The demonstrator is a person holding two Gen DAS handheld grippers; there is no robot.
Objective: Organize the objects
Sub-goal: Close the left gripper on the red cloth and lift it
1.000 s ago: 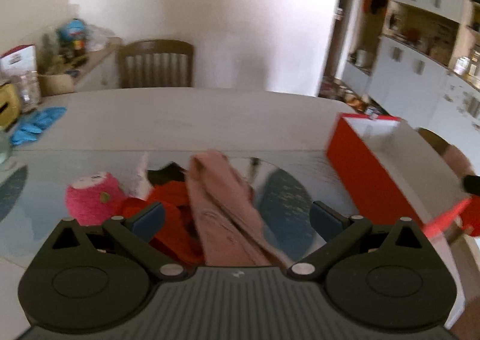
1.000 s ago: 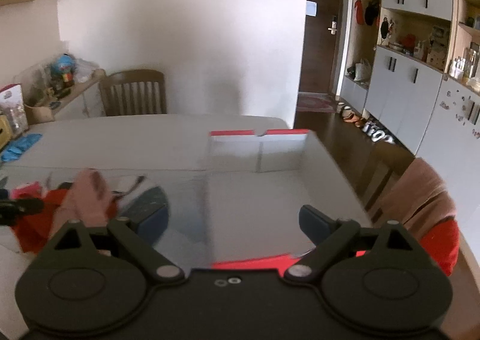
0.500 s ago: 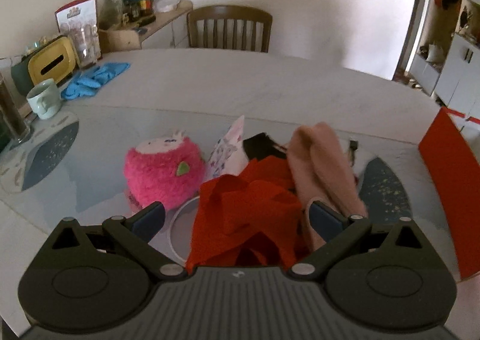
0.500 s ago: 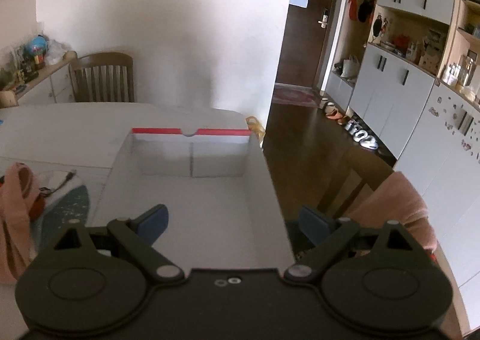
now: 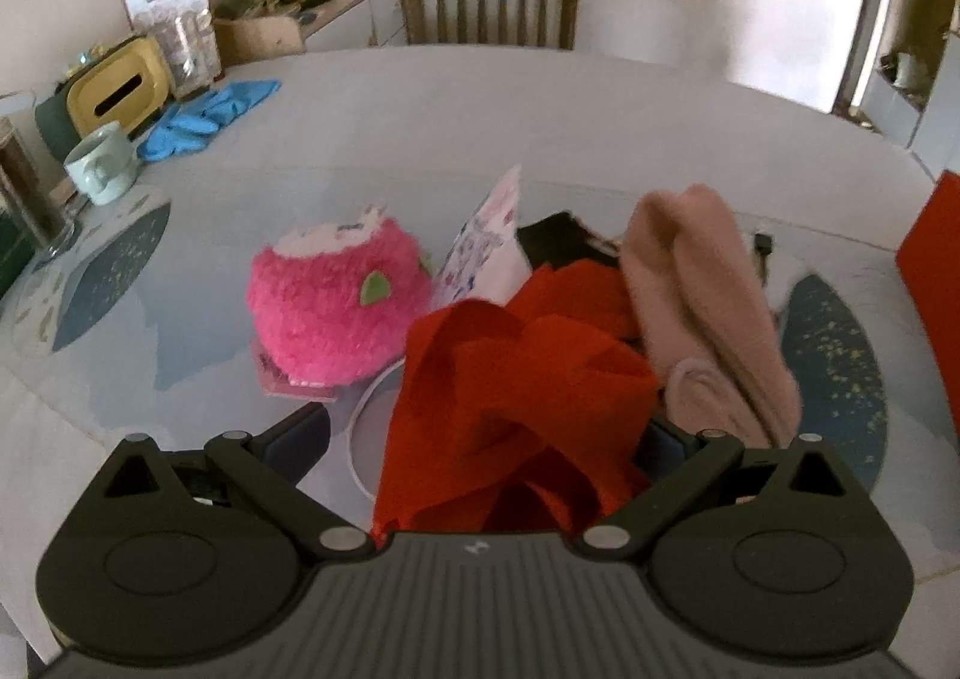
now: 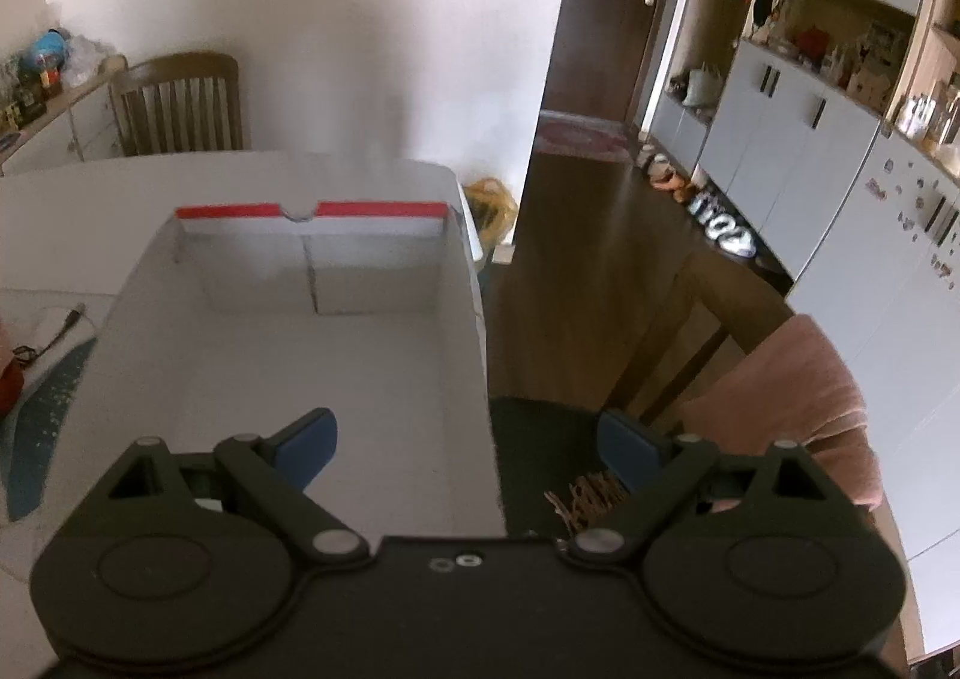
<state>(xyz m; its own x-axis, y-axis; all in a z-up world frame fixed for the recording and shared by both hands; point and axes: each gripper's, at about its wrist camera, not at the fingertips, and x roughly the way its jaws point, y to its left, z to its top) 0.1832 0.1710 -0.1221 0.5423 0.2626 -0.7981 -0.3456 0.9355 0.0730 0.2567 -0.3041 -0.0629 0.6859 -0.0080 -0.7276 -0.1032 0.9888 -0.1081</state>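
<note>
A pile of things lies on the glass-topped table in the left wrist view: a crumpled red cloth (image 5: 516, 379), a pink fuzzy garment (image 5: 702, 295), a bright pink plush toy (image 5: 336, 301) and a patterned card (image 5: 486, 247). My left gripper (image 5: 480, 439) is open, its fingers either side of the red cloth's near end. In the right wrist view, an empty white box with a red rim (image 6: 312, 331) stands on the table. My right gripper (image 6: 468, 445) hangs open over the box's near right wall, holding nothing.
A mug (image 5: 102, 169), a yellow tissue box (image 5: 117, 91) and blue gloves (image 5: 204, 115) sit at the table's far left. A wooden chair (image 5: 489, 7) stands behind the table. To the right are a chair draped with pink cloth (image 6: 798, 397) and white cabinets (image 6: 840, 199).
My left gripper has swung left from the box and closed in on the pile, the red cloth now between its fingers. My right gripper has shifted right over the box's right wall.
</note>
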